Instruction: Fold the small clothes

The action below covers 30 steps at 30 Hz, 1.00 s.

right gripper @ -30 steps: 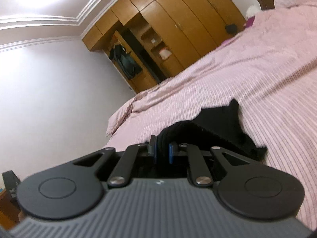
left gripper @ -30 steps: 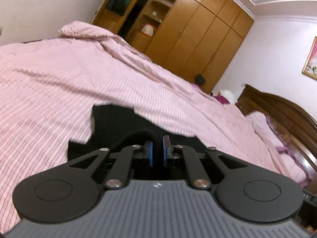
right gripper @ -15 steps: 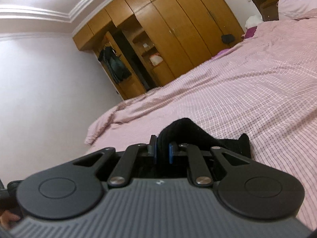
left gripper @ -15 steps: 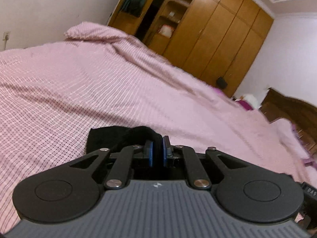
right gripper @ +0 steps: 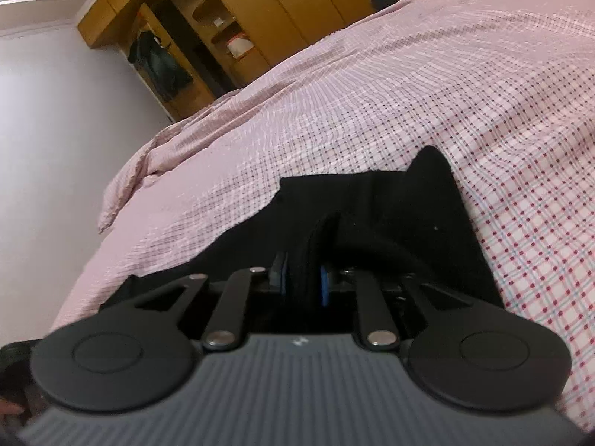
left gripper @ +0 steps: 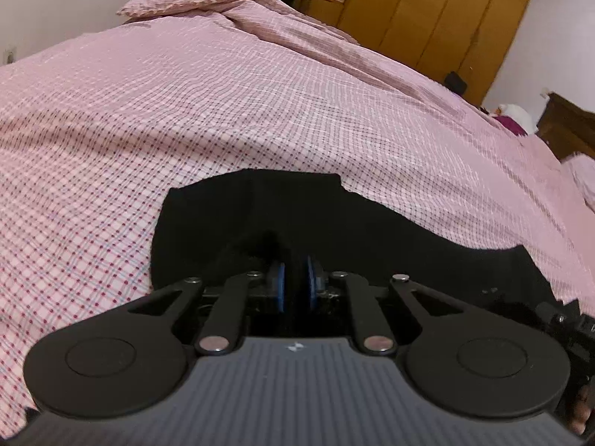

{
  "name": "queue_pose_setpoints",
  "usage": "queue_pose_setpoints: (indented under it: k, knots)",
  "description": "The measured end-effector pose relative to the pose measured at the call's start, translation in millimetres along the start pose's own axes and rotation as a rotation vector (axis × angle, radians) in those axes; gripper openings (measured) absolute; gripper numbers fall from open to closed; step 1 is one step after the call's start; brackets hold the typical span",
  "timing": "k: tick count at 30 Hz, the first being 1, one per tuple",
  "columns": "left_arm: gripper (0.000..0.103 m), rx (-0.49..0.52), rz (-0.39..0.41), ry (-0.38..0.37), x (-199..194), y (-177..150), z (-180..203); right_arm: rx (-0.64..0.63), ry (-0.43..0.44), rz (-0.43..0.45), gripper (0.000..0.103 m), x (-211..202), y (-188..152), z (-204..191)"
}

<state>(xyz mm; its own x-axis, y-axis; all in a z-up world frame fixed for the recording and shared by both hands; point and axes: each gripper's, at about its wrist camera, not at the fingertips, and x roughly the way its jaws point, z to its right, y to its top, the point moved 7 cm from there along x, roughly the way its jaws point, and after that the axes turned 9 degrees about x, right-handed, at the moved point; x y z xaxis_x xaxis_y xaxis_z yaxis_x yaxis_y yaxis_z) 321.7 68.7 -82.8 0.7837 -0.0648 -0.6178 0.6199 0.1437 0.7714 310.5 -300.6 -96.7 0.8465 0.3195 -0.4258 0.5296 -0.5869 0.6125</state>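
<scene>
Black garment, one piece, lies spread on the pink checked bedspread, flat along its far edge and bunched up into a ridge where each tool grips it. In the left wrist view the left gripper has its two blue-padded fingers drawn nearly together, a fold of the dark cloth pinched between them. In the right wrist view the right gripper is clenched the same way on the garment, a thick roll of fabric rising between its blue pads; the cloth's far corner stands up in a point. Count: one garment, two grippers, both grasping it. Beyond the cloth the bedspread runs to a rumpled corner near the wall. One wooden wardrobe stands behind the bed, with an open shelf section and dark clothing hanging in it. One dark wooden headboard shows at the right edge of the left view.
</scene>
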Motion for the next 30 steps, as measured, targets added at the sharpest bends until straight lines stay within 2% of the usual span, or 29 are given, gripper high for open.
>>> queue_pose_setpoints:
  k: [2,4,6,8,12,19,26,30]
  knots:
    - [0.020,-0.002,-0.003,-0.018,-11.1,2.5,2.3,-0.022,0.003,-0.010,0.023,-5.5,1.9,-4.2]
    - [0.025,0.009,-0.003,-0.031,-21.8,3.8,2.1,-0.036,0.007,-0.015,0.032,-15.1,3.4,-7.1]
    - [0.032,0.038,0.001,-0.028,-35.7,4.9,4.3,-0.053,0.009,-0.012,0.052,-24.2,4.3,-9.7]
    - [0.047,0.067,0.000,-0.011,-49.2,4.3,3.5,-0.083,0.007,-0.018,0.059,-34.0,3.1,-11.4]
    - [0.049,0.094,0.002,-0.014,-74.6,2.3,4.6,-0.154,0.008,-0.051,0.059,-52.3,-0.1,-11.6]
    - [0.051,0.174,-0.005,-0.086,-95.7,-7.0,25.2,-0.352,-0.002,-0.082,0.059,-64.4,-12.0,-23.4]
    - [0.051,0.217,-0.061,-0.150,-59.9,-16.5,41.6,-0.477,-0.037,-0.120,0.057,-35.7,-12.2,-32.4]
    - [0.051,0.245,-0.054,-0.064,-25.1,-10.8,34.5,-0.499,-0.088,-0.058,0.056,-14.4,3.0,-33.4]
